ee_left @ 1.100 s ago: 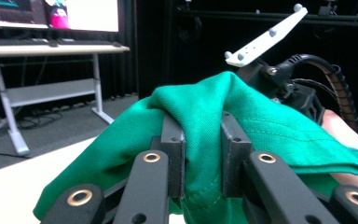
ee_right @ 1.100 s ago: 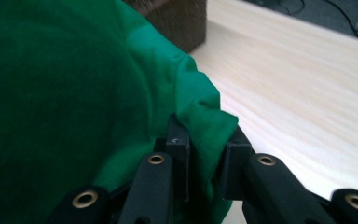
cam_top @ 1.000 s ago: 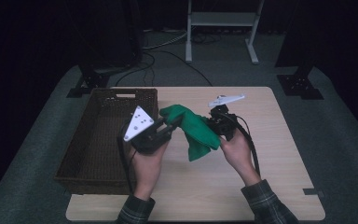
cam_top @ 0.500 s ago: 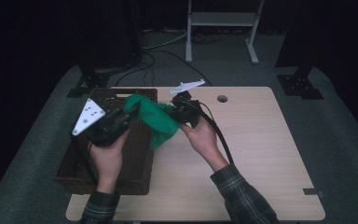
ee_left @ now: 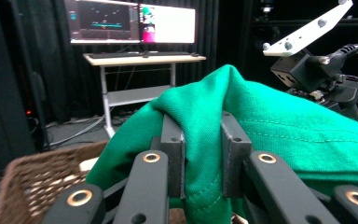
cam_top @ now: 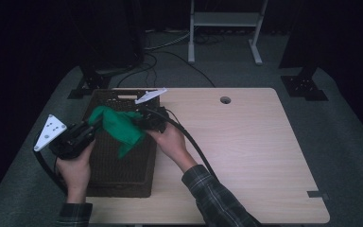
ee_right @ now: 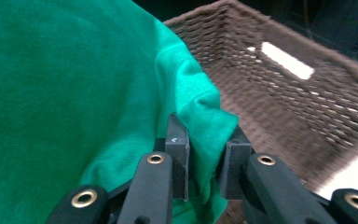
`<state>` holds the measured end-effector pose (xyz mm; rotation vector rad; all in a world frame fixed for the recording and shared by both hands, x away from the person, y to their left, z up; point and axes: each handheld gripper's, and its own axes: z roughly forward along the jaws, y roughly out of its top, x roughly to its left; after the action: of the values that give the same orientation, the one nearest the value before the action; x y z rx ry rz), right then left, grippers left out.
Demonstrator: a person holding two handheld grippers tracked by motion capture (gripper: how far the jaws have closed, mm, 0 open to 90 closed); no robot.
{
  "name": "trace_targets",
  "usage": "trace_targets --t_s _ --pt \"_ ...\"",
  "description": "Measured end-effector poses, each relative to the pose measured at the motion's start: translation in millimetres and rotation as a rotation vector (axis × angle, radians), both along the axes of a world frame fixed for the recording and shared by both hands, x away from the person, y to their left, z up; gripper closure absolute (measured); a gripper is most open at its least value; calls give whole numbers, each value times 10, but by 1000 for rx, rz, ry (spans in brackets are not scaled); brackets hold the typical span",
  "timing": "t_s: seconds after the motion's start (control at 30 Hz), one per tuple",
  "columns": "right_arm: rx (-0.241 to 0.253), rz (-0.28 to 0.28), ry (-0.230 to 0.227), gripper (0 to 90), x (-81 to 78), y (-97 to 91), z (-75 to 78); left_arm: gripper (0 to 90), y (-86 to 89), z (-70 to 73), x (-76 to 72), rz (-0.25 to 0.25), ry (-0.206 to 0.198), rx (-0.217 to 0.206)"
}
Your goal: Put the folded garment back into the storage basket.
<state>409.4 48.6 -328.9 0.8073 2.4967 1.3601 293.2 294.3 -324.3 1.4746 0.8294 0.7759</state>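
Note:
A green cloth [cam_top: 120,127] hangs folded between both grippers above the dark wicker basket [cam_top: 123,172] at the table's left end. My left gripper [cam_top: 93,124] grips the cloth's left end, its pads pressed on a bunched fold [ee_left: 203,163]. From the right, my right gripper [cam_top: 139,124] is shut on the other end, where a thick hem [ee_right: 205,135] sits between its pads. In the left gripper view the right gripper's body [ee_left: 321,74] shows beyond the cloth. The basket's woven inside [ee_right: 289,98] lies behind the cloth in the right gripper view.
The light wooden table [cam_top: 246,156] stretches right of the basket and has a round cable hole [cam_top: 225,100]. Dark stands and cables sit on the floor behind. A desk with lit monitors [ee_left: 130,21] shows far off in the left gripper view.
Both hands have carried the green cloth leftwards from the table's middle to above the basket. The grips on the cloth look unchanged.

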Motion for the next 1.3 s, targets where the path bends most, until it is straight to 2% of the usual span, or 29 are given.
trace_targets --t_s 0.03,0.13,0.3,0.57,0.63,0.7,0.87,1.3 --pt "0 0 0 777 0 0 0 760 0 0 0 0 0 0" --pt "-9 26 -2 777 43 171 -104 759 107 -82 -4 10 10 -3" --pt "-10 29 9 777 123 268 -236 759 207 -207 40 20 33 -18" --pt "-25 25 22 777 266 288 -395 755 195 -266 96 52 76 26" --pt "-43 25 23 777 282 305 -448 753 169 -283 100 65 89 60" --pt "-50 25 15 776 279 322 -465 752 153 -296 97 72 89 74" --pt "-49 23 5 777 285 366 -501 747 161 -325 84 85 88 77" --pt "-82 -4 -12 777 278 404 -515 669 174 -361 125 112 134 75"
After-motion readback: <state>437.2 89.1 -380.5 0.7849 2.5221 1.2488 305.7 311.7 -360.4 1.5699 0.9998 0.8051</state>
